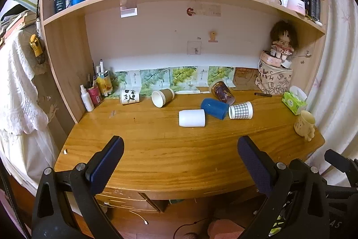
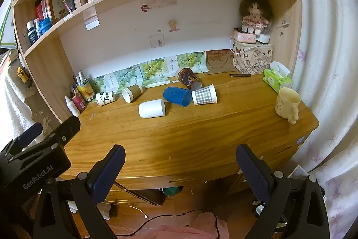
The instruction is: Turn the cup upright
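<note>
Both my grippers hang before the desk (image 1: pixel 170 149) edge, left gripper (image 1: pixel 179 147) and right gripper (image 2: pixel 180 156) spread wide, holding nothing. The white cup (image 1: pixel 192 118) lies on its side mid-desk. Touching its right is the blue cup (image 1: pixel 213 108), also tipped; the checked cup (image 1: pixel 240 110) lies just right of the blue. A yellow mug (image 2: pixel 287 104) stands far right of the white cup.

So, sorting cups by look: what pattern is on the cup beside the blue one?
Grey-and-white check on the checked cup, clearest in the right wrist view.

left tool (image 1: pixel 180 150): black frame, navy pads, silver screws | right tool (image 2: pixel 180 160): same
</note>
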Demonstrator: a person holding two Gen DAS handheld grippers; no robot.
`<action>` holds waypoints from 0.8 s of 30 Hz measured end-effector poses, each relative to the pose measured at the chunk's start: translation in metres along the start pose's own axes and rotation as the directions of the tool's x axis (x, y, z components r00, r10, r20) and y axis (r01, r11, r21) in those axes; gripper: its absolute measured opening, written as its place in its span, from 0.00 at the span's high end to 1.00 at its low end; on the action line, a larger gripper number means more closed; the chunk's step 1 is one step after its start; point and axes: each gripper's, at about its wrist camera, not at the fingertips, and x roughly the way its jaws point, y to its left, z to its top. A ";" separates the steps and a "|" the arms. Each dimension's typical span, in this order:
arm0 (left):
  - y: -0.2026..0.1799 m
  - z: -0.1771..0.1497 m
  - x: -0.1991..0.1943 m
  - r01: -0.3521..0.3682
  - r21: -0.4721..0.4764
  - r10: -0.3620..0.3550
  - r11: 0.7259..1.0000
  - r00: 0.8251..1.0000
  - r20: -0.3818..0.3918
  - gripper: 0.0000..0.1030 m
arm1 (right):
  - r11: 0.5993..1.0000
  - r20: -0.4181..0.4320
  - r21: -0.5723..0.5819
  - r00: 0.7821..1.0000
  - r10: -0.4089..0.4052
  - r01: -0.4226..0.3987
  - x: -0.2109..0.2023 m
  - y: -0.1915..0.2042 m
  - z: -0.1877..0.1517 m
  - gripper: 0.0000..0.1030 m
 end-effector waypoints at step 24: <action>0.012 0.016 0.054 -0.025 -0.004 0.025 1.000 0.995 -0.099 0.01 | 0.995 -0.101 0.049 0.990 0.095 -0.090 0.060 0.004 0.039 0.03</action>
